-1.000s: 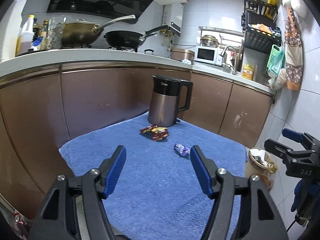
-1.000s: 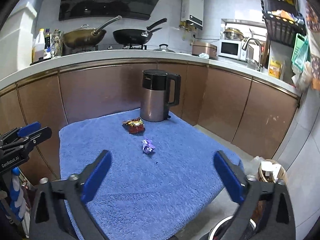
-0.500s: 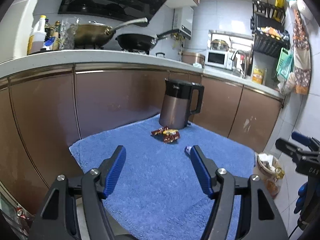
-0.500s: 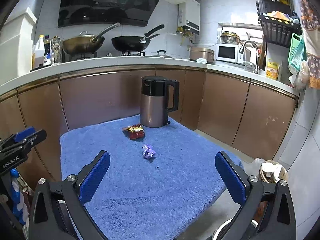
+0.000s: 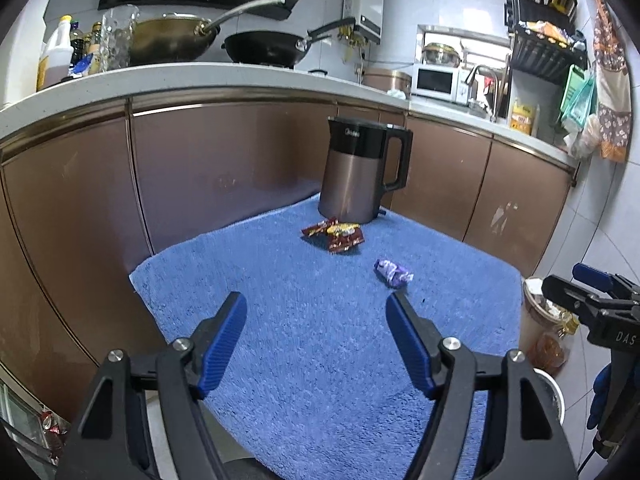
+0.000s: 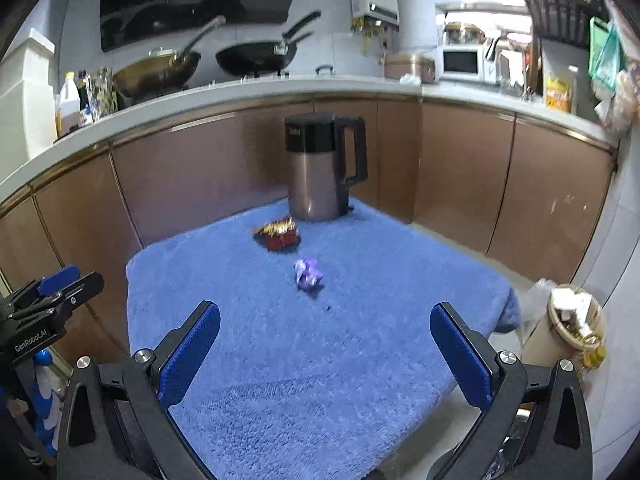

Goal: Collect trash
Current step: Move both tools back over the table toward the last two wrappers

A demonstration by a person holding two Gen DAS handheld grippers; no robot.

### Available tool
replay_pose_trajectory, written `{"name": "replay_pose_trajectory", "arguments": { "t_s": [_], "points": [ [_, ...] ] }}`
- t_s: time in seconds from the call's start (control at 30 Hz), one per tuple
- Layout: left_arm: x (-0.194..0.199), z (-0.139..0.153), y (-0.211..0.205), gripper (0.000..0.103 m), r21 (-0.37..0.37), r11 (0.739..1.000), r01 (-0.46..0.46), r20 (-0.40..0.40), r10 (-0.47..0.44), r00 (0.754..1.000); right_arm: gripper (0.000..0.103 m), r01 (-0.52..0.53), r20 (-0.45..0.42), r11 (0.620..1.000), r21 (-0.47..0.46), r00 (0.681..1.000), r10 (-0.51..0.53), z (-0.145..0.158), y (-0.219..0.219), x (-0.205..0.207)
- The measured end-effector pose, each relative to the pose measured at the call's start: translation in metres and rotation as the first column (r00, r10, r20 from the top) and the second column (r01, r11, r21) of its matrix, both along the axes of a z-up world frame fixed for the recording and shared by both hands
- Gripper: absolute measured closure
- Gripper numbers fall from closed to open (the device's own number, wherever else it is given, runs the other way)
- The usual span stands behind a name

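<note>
A blue towel [image 5: 320, 340] covers the table in the lower middle of both views. The left gripper [image 5: 316, 332] hangs over the near part of the towel with its blue-padded jaws apart; they have just been opening, and nothing lies between them. The right gripper [image 6: 326, 344] is also spread wide above the towel, with nothing in it.

The trash lies past both grippers, near the centre of each frame. A red and yellow snack wrapper [image 5: 335, 235] sits just in front of a brown and black electric kettle [image 5: 360, 174], whose upper band carries pale lettering too small to read for sure. A crumpled purple wrapper [image 5: 393, 273] lies apart from it, closer to the camera and slightly to the right; the right wrist view is blurred here.

At the right edge of the left wrist view the other gripper's body shows the letters "DAS". At the left edge of the right wrist view a label reads "GenRobot.AI". A small bin [image 6: 568, 332] with rubbish inside stands on the floor at the lower right, beside the table.
</note>
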State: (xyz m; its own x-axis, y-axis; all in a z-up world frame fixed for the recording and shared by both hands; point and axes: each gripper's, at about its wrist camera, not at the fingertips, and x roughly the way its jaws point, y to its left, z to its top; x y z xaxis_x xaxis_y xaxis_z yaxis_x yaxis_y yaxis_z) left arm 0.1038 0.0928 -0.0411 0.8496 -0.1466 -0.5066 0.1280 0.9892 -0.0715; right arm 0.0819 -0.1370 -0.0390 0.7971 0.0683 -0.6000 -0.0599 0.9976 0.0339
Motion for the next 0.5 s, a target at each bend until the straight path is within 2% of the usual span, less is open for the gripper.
{"name": "replay_pose_trajectory", "arguments": {
  "t_s": [0.27, 0.5],
  "points": [
    [0.032, -0.025, -0.007, 0.032, 0.021, 1.0, -0.004, -0.088, 0.006, 0.996, 0.0, -0.044, -0.076, 0.999, 0.009, 0.996, 0.045, -0.032, 0.004, 0.03],
    [0.07, -0.05, -0.013, 0.032, 0.044, 0.999, 0.006, -0.159, 0.001, 0.987, 0.0, -0.101, -0.127, 0.995, 0.016, 0.987, 0.103, -0.064, 0.013, 0.075]
  ]
}}
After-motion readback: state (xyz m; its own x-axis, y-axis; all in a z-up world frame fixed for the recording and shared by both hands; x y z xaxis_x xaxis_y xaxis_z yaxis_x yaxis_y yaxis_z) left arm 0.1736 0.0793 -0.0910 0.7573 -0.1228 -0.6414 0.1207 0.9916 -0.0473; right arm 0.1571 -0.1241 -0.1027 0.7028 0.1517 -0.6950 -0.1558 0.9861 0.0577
